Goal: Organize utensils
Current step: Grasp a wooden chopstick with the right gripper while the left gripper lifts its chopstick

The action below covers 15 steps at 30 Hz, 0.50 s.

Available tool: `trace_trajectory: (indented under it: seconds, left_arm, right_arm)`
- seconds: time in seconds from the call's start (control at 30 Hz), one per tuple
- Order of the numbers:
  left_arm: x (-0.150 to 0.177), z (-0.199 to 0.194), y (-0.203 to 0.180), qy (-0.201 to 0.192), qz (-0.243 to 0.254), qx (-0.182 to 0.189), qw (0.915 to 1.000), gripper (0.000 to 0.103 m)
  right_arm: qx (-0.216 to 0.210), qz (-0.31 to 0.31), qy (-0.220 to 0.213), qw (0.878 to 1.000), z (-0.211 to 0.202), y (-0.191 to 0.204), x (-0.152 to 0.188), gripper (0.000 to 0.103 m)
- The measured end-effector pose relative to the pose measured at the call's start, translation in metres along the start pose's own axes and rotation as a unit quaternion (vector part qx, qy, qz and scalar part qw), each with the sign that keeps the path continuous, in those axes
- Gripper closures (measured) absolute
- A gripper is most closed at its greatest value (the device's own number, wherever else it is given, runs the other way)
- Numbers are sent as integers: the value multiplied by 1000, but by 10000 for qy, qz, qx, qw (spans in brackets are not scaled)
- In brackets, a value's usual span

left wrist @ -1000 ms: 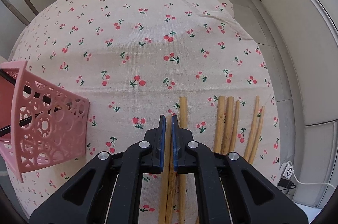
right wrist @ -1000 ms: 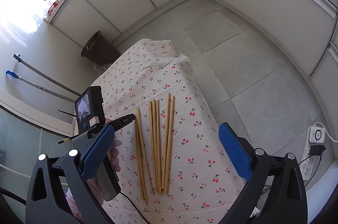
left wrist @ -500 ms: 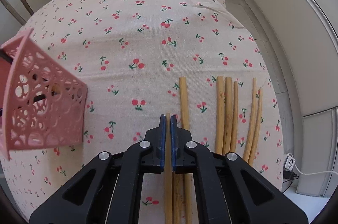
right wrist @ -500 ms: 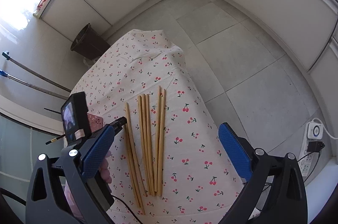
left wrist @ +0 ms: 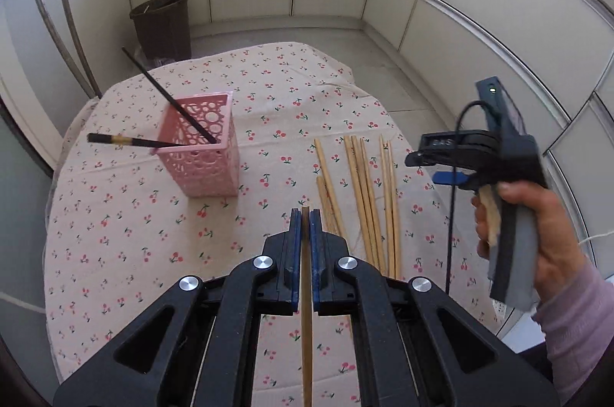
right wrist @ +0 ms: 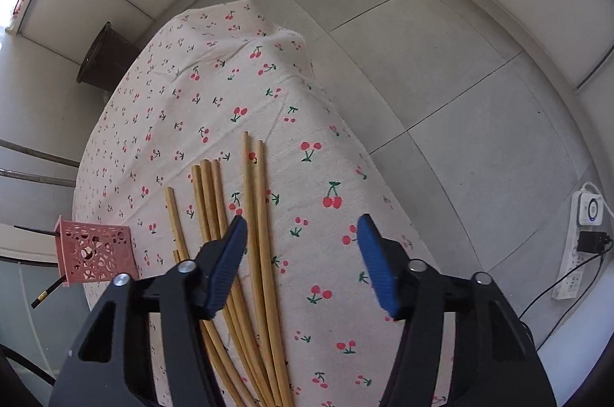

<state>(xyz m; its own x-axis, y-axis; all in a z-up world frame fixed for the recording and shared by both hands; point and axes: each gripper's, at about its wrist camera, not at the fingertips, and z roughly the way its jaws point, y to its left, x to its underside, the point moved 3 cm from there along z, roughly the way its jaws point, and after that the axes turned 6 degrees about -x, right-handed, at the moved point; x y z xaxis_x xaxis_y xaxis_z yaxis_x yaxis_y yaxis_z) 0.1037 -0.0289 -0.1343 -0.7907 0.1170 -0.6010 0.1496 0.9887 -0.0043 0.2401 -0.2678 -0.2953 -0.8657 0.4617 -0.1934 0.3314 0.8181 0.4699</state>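
- The left gripper, clamped on one wooden chopstick, has lifted it off the tablecloth since a second ago.
- The pink basket now stands ahead, so dropping it in looks next.
- The right gripper hangs with fingers apart over the remaining chopsticks.

The bench wears a matt woven cloth printed with cherries. Loose chopsticks look like pale, smooth, unvarnished wood. The perforated pink holder is glossy plastic. Each tool, left and right, is matt black plastic with ribbed blue pads and shiny metal screws.
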Motion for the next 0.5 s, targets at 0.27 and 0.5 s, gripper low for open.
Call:
trace_trajectory:
  seconds: [0.27, 0.5]
  left_arm:
    - [7, -21, 26, -200, -134, -30, 9997, 99]
    - [7, -32, 36, -286, -166, 51, 9994, 99]
  right_arm:
    - [526, -159, -168, 9983, 21, 20, -5, 64]
    - [798, -404, -319, 9955, 30, 30, -10, 74]
